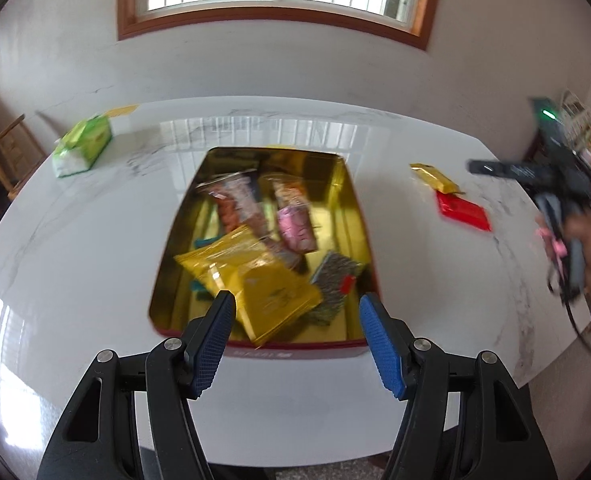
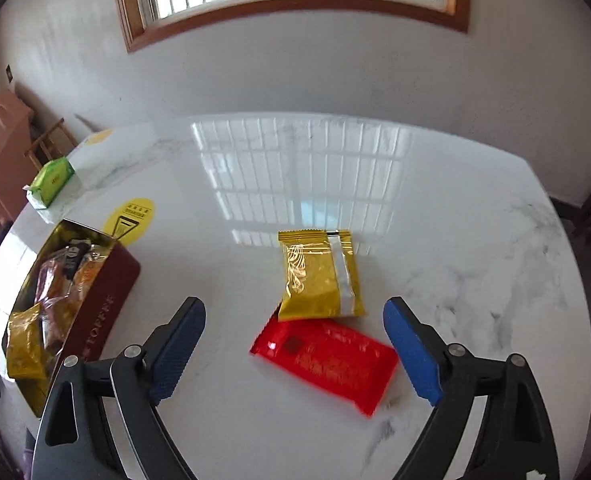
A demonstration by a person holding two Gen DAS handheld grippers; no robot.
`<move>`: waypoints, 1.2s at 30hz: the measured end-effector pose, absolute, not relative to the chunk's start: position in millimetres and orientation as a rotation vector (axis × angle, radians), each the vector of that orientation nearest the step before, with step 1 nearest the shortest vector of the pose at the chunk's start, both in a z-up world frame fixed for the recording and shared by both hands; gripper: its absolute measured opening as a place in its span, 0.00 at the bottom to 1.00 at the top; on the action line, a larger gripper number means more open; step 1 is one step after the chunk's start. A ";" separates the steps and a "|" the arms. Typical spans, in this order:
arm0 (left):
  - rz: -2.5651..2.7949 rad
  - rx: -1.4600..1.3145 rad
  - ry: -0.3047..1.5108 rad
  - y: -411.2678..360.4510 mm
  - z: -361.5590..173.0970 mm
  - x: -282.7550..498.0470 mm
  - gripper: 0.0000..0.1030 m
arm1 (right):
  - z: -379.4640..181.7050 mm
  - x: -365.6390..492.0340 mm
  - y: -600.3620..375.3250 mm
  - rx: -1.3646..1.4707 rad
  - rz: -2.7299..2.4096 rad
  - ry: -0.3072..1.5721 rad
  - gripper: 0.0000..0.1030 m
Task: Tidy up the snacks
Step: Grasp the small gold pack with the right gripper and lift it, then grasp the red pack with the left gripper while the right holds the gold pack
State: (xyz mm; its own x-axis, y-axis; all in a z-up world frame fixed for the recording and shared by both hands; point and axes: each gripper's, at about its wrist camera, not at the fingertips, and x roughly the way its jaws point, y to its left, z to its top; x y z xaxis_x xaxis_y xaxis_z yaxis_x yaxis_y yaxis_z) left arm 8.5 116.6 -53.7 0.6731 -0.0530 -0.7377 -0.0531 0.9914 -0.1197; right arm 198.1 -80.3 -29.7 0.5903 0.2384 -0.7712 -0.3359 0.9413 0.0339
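Observation:
A gold-lined tin (image 1: 345, 216) with dark red sides sits on the white marble table and holds several snack packets, a yellow one (image 1: 255, 280) on top. My left gripper (image 1: 297, 308) is open and empty above the tin's near edge. In the right wrist view a gold packet (image 2: 319, 276) and a red packet (image 2: 327, 360) lie side by side on the table, the gold one overlapping the red. My right gripper (image 2: 295, 320) is open and empty, just above the red packet. The tin (image 2: 107, 304) shows at the left. The same two packets show in the left view, gold packet (image 1: 435, 178) and red packet (image 1: 463, 212).
A green tissue pack (image 1: 81, 148) lies at the table's far left, also in the right wrist view (image 2: 51, 184). A yellow round sticker (image 2: 129, 220) is on the table by the tin. The right hand-held gripper (image 1: 555, 184) shows at the right. A wall with a window stands behind.

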 end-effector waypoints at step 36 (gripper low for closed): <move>-0.414 0.160 0.832 -26.2 -51.1 117.2 0.63 | -61.8 124.4 -255.4 -0.045 0.121 0.901 0.20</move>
State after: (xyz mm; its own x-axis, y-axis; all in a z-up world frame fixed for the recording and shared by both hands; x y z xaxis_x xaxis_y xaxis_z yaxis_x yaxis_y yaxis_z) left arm 117.2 -26.2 -51.1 0.5989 -0.2939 -0.7449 0.4174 0.9084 -0.0228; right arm 124.4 -255.4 -61.8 0.6149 0.0859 -0.7839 -0.1235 0.9923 0.0119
